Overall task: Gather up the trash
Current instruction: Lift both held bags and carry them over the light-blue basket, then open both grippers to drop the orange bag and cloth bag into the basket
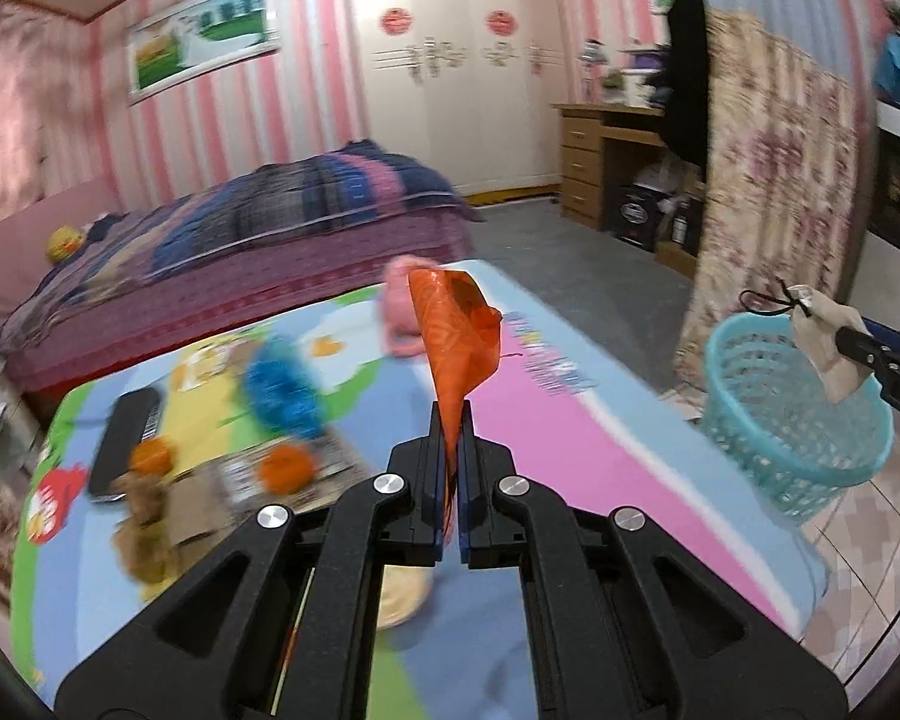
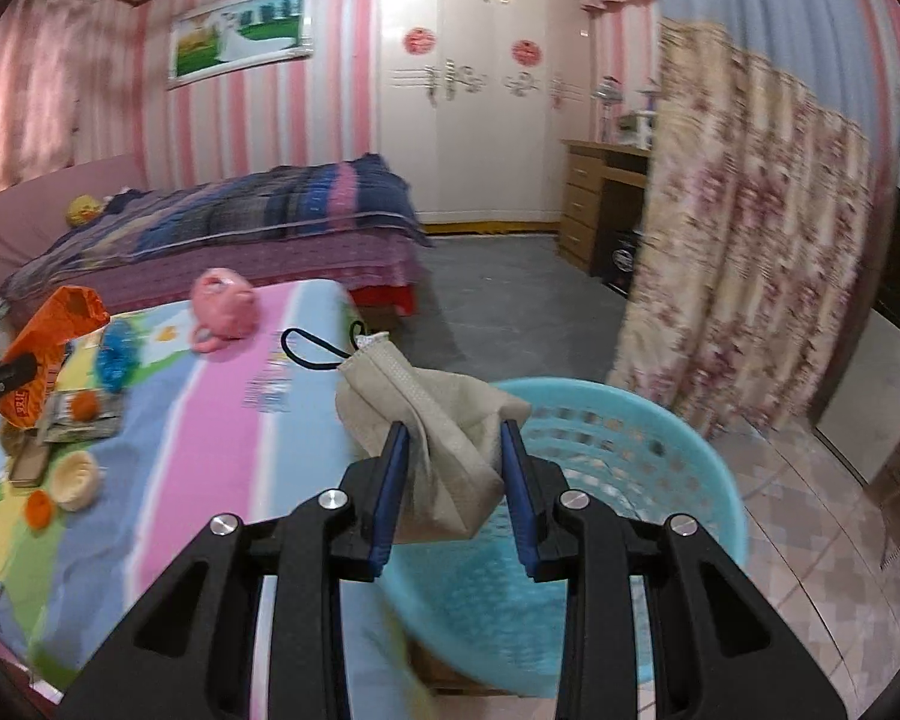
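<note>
My left gripper [image 1: 448, 420] is shut on an orange plastic wrapper [image 1: 457, 324] and holds it upright above the colourful mat [image 1: 570, 438]. It also shows in the right wrist view [image 2: 48, 348]. My right gripper [image 2: 456, 438] has its jaws parted wide around a beige drawstring pouch [image 2: 444, 438], which hangs between the pads over the rim of the turquoise basket [image 2: 678, 456]. In the left wrist view the right gripper's fingertips [image 1: 852, 342] hold the pouch [image 1: 822, 336] over the basket [image 1: 810, 420].
On the mat lie a pink plush [image 2: 222, 306], a blue scrubber [image 2: 117, 360], orange peels [image 2: 84, 405], a cream bowl [image 2: 78, 477], paper scraps [image 1: 198, 510] and a black phone [image 1: 126, 444]. A bed [image 2: 240, 228], a floral curtain [image 2: 750, 252] and a desk [image 2: 594, 204] stand behind.
</note>
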Demonstrator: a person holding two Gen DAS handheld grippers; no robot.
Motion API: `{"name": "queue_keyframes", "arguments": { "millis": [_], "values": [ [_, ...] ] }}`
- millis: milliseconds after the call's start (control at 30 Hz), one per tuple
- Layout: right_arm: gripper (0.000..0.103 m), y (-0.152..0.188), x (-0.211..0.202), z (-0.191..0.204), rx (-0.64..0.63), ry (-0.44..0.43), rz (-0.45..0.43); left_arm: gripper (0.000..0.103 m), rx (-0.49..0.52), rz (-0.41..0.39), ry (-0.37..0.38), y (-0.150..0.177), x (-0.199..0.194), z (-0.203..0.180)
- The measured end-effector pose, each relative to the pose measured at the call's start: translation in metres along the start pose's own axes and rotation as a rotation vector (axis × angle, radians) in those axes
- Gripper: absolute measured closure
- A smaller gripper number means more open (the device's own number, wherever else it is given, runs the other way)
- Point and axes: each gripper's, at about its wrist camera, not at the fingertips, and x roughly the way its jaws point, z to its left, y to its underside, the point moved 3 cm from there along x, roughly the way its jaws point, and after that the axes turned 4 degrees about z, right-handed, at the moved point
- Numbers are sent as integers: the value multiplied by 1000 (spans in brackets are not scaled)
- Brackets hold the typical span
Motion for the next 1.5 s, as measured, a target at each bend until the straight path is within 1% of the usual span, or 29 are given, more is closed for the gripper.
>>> {"name": "queue_keyframes", "arguments": {
  "millis": [133,233,300,400,600,700,833,900,933,967,1033,1067,1100,1133,1167,1267,1433,1500],
  "values": [
    [71,5,7,-33,24,57,18,102,47,-1,78,-8,20,-48],
    [71,9,9,-55,41,98,24,102,68,8,135,-10,32,-76],
    [71,11,10,-66,58,116,24,102,90,18,182,-10,42,-99],
    [71,16,11,-88,104,138,26,102,130,24,224,-11,49,-127],
    [71,26,16,-117,148,165,37,102,161,48,316,-13,62,-170],
    [71,31,20,-125,157,171,45,102,192,45,329,-14,67,-190],
    [71,33,24,-131,159,175,50,102,194,80,391,-19,81,-211],
    [71,35,25,-134,166,177,50,99,202,84,395,-19,86,-216],
    [71,35,25,-135,168,179,51,89,208,90,396,-18,88,-218],
    [71,36,25,-136,169,180,52,68,215,97,388,-17,92,-220],
    [71,37,27,-139,172,182,57,48,215,80,364,-17,92,-219],
    [71,38,28,-139,172,183,59,44,215,69,356,-17,92,-216],
    [71,39,29,-138,170,184,61,42,214,66,352,-17,92,-214],
    [71,40,30,-138,169,185,63,37,210,63,342,-17,92,-209],
    [71,40,30,-137,168,185,65,28,205,59,329,-19,92,-207],
    [71,41,32,-134,171,183,63,14,163,27,284,-24,89,-186],
    [71,38,39,-123,187,171,54,6,109,2,217,-28,82,-156],
    [69,38,44,-118,188,171,53,6,90,-5,198,-27,78,-144]
  ]
}}
